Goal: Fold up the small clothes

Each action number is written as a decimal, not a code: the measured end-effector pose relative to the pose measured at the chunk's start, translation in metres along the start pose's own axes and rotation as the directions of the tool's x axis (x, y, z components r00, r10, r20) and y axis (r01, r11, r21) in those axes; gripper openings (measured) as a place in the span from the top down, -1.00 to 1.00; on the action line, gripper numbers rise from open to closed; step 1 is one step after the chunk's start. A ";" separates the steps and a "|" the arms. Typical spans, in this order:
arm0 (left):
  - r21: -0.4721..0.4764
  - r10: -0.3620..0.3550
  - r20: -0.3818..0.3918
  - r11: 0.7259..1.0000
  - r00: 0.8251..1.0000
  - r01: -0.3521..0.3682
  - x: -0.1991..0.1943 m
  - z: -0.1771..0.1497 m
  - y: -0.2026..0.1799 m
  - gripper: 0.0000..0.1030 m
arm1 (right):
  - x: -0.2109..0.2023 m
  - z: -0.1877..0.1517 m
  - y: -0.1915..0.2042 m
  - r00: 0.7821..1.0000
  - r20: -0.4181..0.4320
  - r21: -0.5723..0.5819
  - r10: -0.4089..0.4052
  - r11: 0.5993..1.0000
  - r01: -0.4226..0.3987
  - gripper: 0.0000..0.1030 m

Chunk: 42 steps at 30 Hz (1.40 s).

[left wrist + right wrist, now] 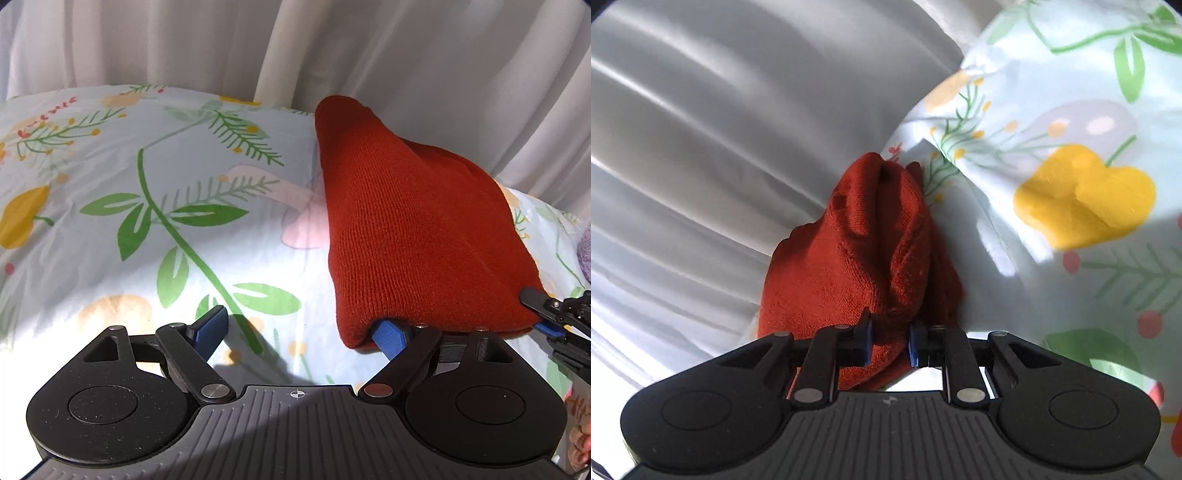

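Right tongs pinch the beanie's corner, left tongs gape with 1 finger tucked inside.

Nearest, the left gripper (301,332) stands wide, its right pad under the red knit beanie's (413,229) hem; the right gripper (889,345) clamps a bunched corner. Beyond, the beanie drapes across the floral sheet (147,206), white curtain (184,40) behind. Risk: with only 1 corner held, the knit may sag and fold crooked. No containers visible.

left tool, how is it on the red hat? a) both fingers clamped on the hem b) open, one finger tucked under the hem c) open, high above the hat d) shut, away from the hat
b: the left tool is spread wide, one finger poking under the hat hem, the other bare over the sheet.
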<state>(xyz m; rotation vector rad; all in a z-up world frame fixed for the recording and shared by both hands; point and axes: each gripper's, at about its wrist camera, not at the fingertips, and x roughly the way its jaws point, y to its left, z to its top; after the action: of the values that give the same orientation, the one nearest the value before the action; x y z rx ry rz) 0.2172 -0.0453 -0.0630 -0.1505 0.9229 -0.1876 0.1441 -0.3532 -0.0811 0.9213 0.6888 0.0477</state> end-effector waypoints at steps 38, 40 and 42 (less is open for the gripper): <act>0.015 0.077 0.027 0.997 0.997 -0.077 0.153 0.156 -0.076 -0.89 | 0.166 0.089 0.083 0.962 0.176 -0.356 -0.209 0.897 0.260 1.00; 0.011 0.071 0.024 0.997 0.997 -0.071 0.155 0.158 -0.074 -0.92 | 0.167 0.085 0.089 0.957 0.184 -0.368 -0.223 0.887 0.278 1.00; 0.027 0.073 0.016 0.997 0.997 -0.074 0.158 0.158 -0.076 -0.96 | 0.170 0.084 0.091 0.953 0.190 -0.379 -0.237 0.878 0.293 1.00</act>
<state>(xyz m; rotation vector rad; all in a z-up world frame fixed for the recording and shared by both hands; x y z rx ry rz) 0.4298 -0.1473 -0.0752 -0.0920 0.9088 -0.1310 0.3476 -0.3028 -0.0685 0.4212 0.6399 -0.1153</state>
